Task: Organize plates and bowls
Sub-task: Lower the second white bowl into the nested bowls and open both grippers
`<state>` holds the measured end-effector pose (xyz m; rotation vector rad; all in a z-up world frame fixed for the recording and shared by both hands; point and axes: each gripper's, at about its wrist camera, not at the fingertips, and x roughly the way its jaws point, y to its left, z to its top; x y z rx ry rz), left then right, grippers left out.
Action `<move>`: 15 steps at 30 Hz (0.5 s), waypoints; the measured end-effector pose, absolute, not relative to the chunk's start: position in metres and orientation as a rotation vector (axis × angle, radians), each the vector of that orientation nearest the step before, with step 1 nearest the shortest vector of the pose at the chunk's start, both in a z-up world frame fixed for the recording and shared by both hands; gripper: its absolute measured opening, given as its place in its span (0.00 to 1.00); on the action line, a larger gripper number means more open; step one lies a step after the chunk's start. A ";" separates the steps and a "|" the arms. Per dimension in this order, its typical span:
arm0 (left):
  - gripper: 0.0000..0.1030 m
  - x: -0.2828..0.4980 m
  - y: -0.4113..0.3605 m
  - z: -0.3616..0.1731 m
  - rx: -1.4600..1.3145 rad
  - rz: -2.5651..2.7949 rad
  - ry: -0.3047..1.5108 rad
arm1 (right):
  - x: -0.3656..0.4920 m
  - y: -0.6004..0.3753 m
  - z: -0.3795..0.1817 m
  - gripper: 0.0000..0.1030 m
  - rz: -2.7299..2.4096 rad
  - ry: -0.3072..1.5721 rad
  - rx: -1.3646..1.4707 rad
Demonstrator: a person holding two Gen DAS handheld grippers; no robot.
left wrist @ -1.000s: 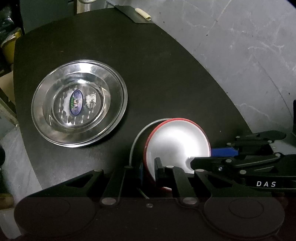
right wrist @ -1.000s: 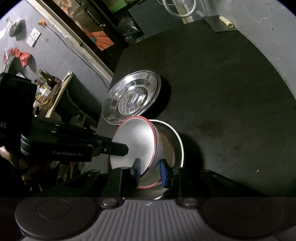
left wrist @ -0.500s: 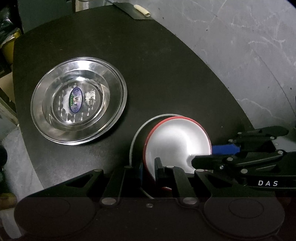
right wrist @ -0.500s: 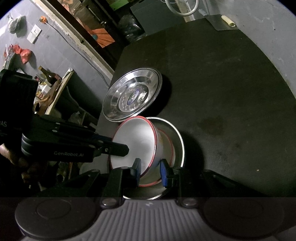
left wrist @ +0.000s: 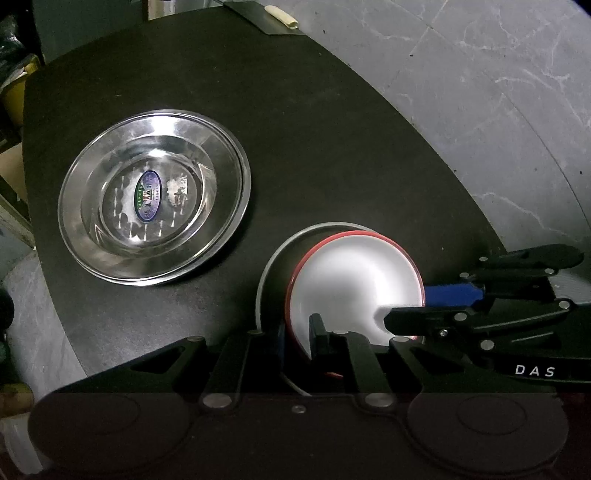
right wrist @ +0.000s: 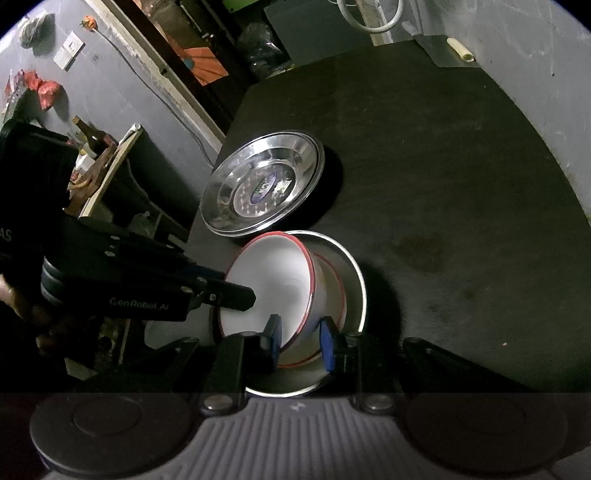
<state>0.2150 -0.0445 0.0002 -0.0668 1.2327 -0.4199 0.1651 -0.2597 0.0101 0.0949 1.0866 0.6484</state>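
A white bowl with a red rim hangs tilted over a steel bowl on the round black table. My left gripper is shut on the near rim of the white bowl. In the right wrist view, my right gripper has its blue pads on either side of the wall of the white bowl, shut on it. A second red rim shows beneath it, inside the steel bowl. A wide steel plate with a sticker lies apart to the left, also visible as the steel plate.
The table's curved edge runs close on the right, with grey marbled floor beyond. A cream roll lies on a dark sheet at the far edge. Shelves with a bottle and clutter stand off the table's left side.
Almost nothing differs. Both grippers keep their hold on the white bowl, and a little more of the steel bowl's rim shows beneath it.
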 end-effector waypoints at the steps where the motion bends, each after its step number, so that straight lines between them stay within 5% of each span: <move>1: 0.13 0.215 -0.045 0.000 -0.066 -0.419 1.232 | 0.165 -0.260 0.010 0.27 0.647 1.086 0.094; 15: 0.15 0.215 -0.045 0.000 -0.063 -0.419 1.231 | 0.166 -0.264 0.008 0.32 0.635 1.101 0.097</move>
